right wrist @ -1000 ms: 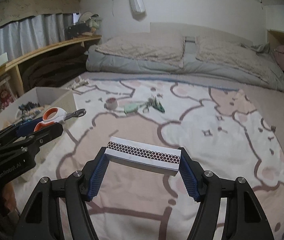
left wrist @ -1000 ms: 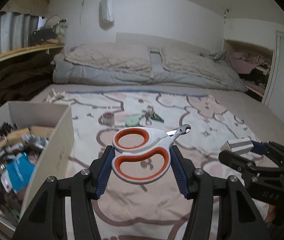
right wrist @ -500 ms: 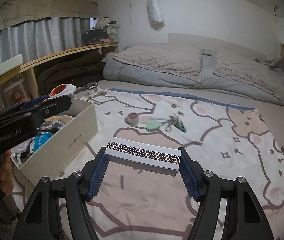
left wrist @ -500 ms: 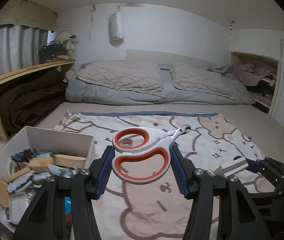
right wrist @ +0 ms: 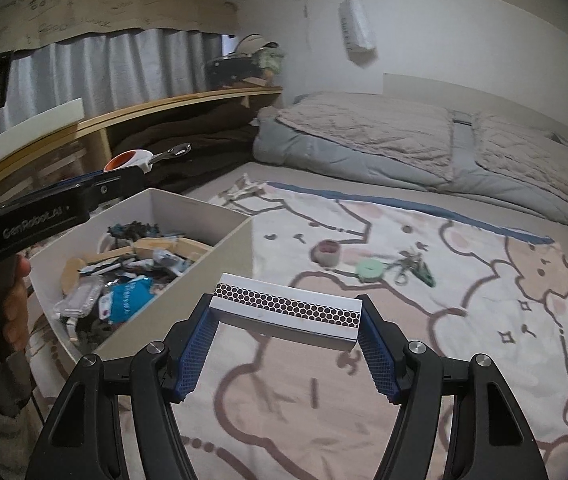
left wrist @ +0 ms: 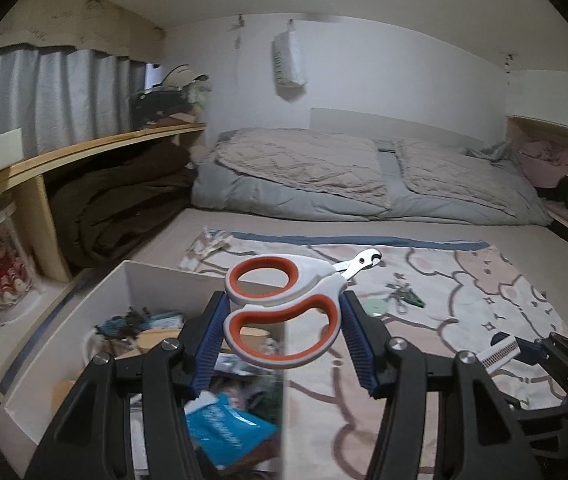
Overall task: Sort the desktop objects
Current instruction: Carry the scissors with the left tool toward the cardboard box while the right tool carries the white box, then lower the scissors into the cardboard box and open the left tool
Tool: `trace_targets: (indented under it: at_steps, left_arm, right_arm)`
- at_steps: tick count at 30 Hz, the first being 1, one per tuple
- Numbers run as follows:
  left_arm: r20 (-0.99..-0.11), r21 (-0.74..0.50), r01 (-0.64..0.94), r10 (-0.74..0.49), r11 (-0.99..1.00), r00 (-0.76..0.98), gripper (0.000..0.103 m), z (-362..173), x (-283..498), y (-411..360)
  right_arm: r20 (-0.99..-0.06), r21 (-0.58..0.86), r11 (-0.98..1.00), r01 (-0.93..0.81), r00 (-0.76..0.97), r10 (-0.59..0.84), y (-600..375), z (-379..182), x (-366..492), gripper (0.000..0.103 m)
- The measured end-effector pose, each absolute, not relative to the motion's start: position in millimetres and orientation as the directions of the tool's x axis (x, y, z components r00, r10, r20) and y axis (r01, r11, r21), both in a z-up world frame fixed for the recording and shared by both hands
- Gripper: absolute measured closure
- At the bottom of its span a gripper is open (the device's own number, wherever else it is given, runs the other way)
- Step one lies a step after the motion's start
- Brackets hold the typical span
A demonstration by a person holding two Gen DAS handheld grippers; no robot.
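My left gripper (left wrist: 282, 334) is shut on white clippers with orange handle loops (left wrist: 284, 312), held above the near right corner of the white storage box (left wrist: 64, 340). The right gripper (right wrist: 286, 330) is shut on a long matchbox with a honeycomb strike strip (right wrist: 288, 316), hovering over the blanket just right of the box (right wrist: 188, 300). In the right wrist view the left gripper (right wrist: 124, 172) with the clippers (right wrist: 140, 159) hangs over the box's far left side. A tape roll (right wrist: 327, 252), a green disc (right wrist: 370, 269) and a key bunch (right wrist: 412, 266) lie on the patterned blanket (right wrist: 464, 320).
The box holds several jumbled items, among them a blue packet (right wrist: 126, 300). A wooden shelf (left wrist: 84, 152) with a dark folded blanket runs along the left. Pillows and a grey duvet (left wrist: 364, 184) lie at the back. A hand (right wrist: 12, 304) grips the left tool's handle.
Both grippers have risen and swung left toward the box, each keeping its object. The box now sits under the left gripper, and the loose items on the blanket appear farther right.
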State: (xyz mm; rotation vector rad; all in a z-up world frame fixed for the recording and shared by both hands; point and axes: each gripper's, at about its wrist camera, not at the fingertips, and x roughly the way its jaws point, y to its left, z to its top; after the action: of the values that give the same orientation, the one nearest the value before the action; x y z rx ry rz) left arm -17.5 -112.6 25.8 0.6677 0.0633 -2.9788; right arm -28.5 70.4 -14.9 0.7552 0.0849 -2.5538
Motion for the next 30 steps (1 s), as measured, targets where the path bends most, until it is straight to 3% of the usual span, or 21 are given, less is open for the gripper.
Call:
trace_targets:
  at_steps: [12, 18, 30]
  left_arm:
    - [-0.479, -0.07, 0.144, -0.093, -0.987, -0.873, 0.047, 27, -28, -172]
    - [-0.503, -0.028, 0.165, -0.129, -0.986, -0.854, 0.047, 34, -45, -190]
    - [-0.702, 0.039, 0.192, -0.164, -0.981, -0.693, 0.047, -2, -107, -229]
  right_arm:
    - [-0.524, 0.056, -0.829, 0.557, -0.69, -0.499, 16, -11, -21, 0.034]
    - [-0.54, 0.051, -0.803, 0.594, -0.66, -0.522, -7, -15, -16, 0.034]
    - [-0.557, 0.04, -0.754, 0.655, -0.612, -0.561, -34, -21, -1, 0.034]
